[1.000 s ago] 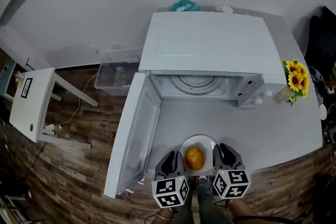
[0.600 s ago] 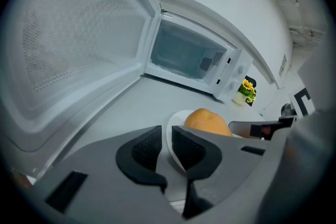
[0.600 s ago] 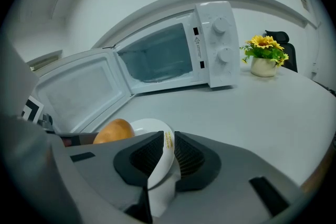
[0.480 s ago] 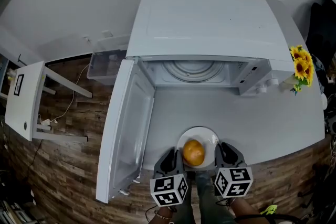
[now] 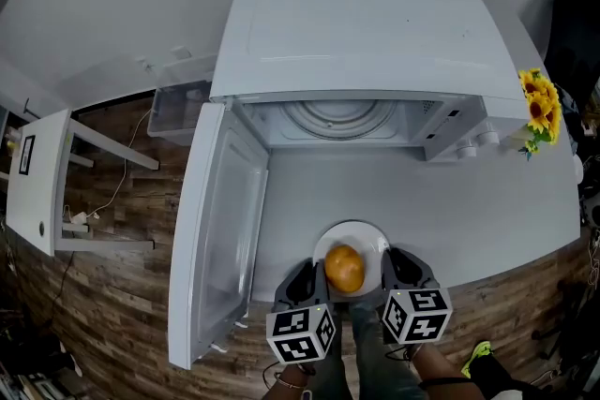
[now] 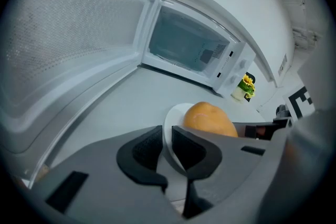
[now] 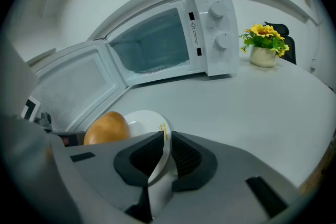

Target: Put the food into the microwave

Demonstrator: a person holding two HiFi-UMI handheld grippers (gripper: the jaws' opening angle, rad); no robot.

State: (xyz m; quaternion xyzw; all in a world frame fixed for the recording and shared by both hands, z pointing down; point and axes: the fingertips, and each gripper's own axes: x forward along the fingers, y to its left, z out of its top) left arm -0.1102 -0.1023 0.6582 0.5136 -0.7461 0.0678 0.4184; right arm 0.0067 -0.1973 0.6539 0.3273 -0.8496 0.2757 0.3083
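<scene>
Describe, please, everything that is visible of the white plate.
The plate is round, white and glossy, like ceramic. It carries one round orange-brown food item near its middle. The left gripper and right gripper each pinch its rim on opposite sides. It is roughly level over the grey table before the open microwave.
</scene>
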